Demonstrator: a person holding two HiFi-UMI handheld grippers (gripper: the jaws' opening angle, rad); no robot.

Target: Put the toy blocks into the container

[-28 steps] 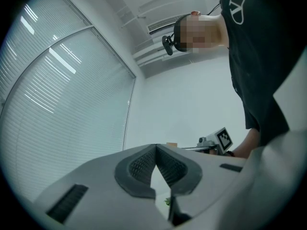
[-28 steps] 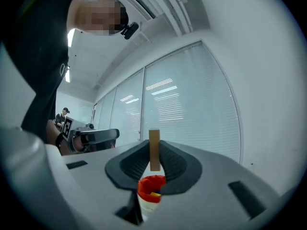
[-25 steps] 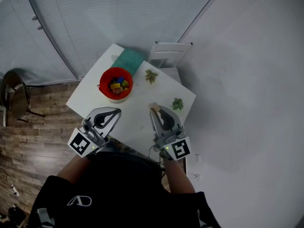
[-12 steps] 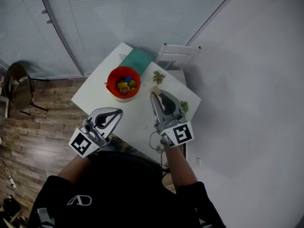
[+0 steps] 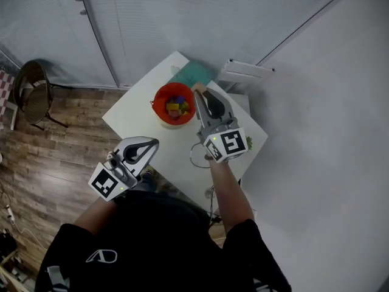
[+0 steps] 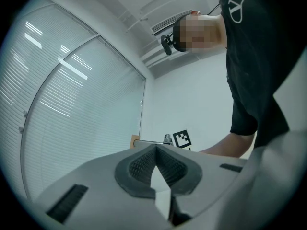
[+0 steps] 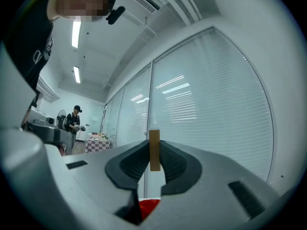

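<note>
A red container (image 5: pixel 164 97) with several coloured toy blocks (image 5: pixel 177 107) stands on the white table (image 5: pixel 137 117). My right gripper (image 5: pixel 199 91) is shut on a thin tan wooden block (image 5: pixel 197 87) and hangs at the container's right rim. In the right gripper view the tan block (image 7: pixel 154 150) stands upright between the pads, with the red container (image 7: pixel 148 208) just below the jaws. My left gripper (image 5: pixel 154 142) hovers at the table's near edge, shut and holding nothing; in its own view the left gripper (image 6: pixel 156 148) has its tips meeting, and the tan block (image 6: pixel 135 140) shows beyond them.
A teal mat (image 5: pixel 193 76) lies behind the container, and a white chair (image 5: pixel 248 72) stands past the table's far corner. A dark chair (image 5: pixel 33 87) is on the wooden floor at left. Blinds line the far wall. Another person (image 7: pixel 75 121) stands far off.
My right gripper has carried the tan block from the table's near right side up to the container's rim. The left gripper has shifted only a little.
</note>
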